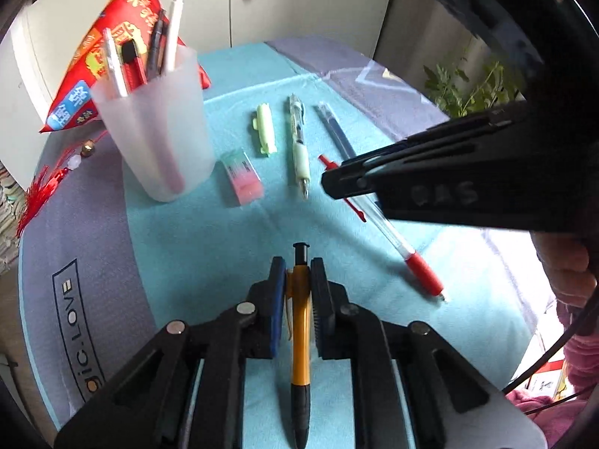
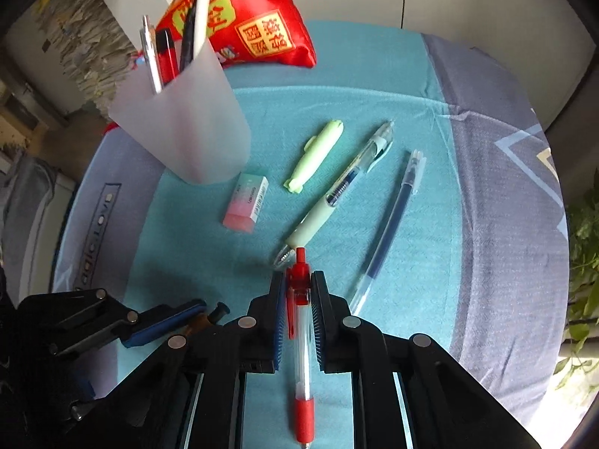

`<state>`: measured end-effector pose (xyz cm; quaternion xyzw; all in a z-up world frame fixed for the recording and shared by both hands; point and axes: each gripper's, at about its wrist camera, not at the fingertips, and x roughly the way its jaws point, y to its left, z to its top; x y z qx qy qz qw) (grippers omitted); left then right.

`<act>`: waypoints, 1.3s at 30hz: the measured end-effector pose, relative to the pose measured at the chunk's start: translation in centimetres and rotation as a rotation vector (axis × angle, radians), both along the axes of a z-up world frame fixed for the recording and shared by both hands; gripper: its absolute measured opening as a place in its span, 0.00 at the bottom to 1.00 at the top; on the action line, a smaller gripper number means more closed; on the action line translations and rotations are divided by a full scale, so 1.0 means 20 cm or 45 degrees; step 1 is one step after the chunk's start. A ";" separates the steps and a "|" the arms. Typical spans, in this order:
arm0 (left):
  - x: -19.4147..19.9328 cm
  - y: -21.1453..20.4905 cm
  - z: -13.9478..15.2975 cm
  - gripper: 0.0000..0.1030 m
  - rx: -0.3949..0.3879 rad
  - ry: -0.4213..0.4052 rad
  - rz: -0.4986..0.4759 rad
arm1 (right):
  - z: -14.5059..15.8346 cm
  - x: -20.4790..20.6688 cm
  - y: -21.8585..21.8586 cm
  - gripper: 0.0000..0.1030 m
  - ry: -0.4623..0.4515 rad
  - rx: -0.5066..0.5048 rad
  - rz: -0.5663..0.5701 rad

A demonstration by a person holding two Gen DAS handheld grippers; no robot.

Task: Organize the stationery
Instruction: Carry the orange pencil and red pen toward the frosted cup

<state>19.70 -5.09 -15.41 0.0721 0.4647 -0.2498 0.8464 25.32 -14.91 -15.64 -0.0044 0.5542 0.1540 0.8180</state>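
Note:
My left gripper is shut on an orange pen with a black tip, held over the teal cloth. My right gripper is shut on a red-and-clear pen; it also shows in the left wrist view. A frosted plastic cup holding several pens stands at the left. On the cloth lie a pink-green eraser, a light green highlighter, a pale green pen and a blue refill. The same items show in the right wrist view: cup, eraser, highlighter, pale green pen, refill.
A red printed pouch lies behind the cup. The round table has a teal and grey cloth. A red tassel hangs at the left edge. A green plant stands past the table's right side.

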 end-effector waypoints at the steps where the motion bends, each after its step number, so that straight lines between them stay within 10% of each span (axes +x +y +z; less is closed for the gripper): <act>1: 0.00 0.02 0.03 0.11 -0.025 -0.009 0.012 | 0.04 -0.02 -0.02 0.14 -0.025 0.021 -0.013; 15: -0.14 0.21 0.40 0.11 -0.157 -0.235 0.109 | 0.48 -0.27 -0.10 0.10 -0.375 0.105 -0.039; 30: 0.14 0.27 0.80 0.11 -0.155 -0.531 0.261 | 0.64 -0.28 -0.06 0.10 -0.479 0.108 -0.039; 39: 0.34 0.29 0.64 0.11 -0.104 -0.480 0.346 | 0.71 -0.25 -0.04 0.10 -0.509 0.121 -0.042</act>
